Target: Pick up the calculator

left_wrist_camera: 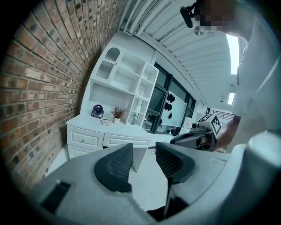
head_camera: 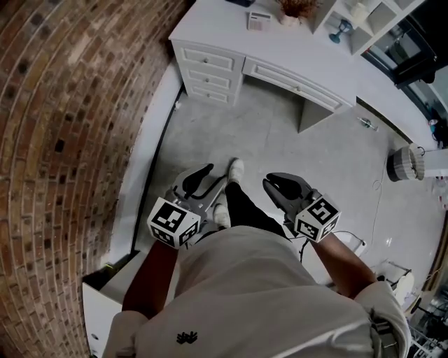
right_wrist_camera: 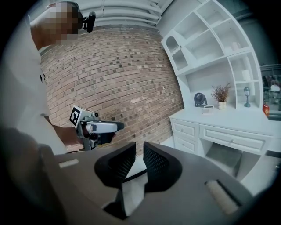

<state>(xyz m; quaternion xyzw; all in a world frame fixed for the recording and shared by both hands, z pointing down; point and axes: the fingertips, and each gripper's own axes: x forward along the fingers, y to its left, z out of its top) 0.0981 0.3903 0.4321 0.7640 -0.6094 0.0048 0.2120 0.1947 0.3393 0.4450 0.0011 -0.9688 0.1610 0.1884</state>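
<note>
A small flat calculator (head_camera: pixel 259 19) stands propped on the white desk (head_camera: pixel 231 31) at the far end of the floor. It is tiny in the left gripper view (left_wrist_camera: pixel 106 121) and the right gripper view (right_wrist_camera: pixel 208 109). Both grippers are held low in front of the person, far from the desk. My left gripper (head_camera: pixel 213 175) (left_wrist_camera: pixel 144 149) is open, with nothing between its dark ribbed pads (left_wrist_camera: pixel 118 165). My right gripper (head_camera: pixel 271 182) (right_wrist_camera: pixel 139 147) shows only a narrow gap between its pads (right_wrist_camera: pixel 156 160), also empty. Each gripper shows in the other's view.
A brick wall (head_camera: pixel 63 140) runs along the left. On the desk stand a small fan (left_wrist_camera: pixel 97 110) and a dried plant (head_camera: pixel 294 8); a white shelf unit (left_wrist_camera: pixel 127 83) rises behind it. The person's shoe (head_camera: pixel 236 170) is on the grey floor. A white ribbed basket (head_camera: pixel 404 164) sits at right.
</note>
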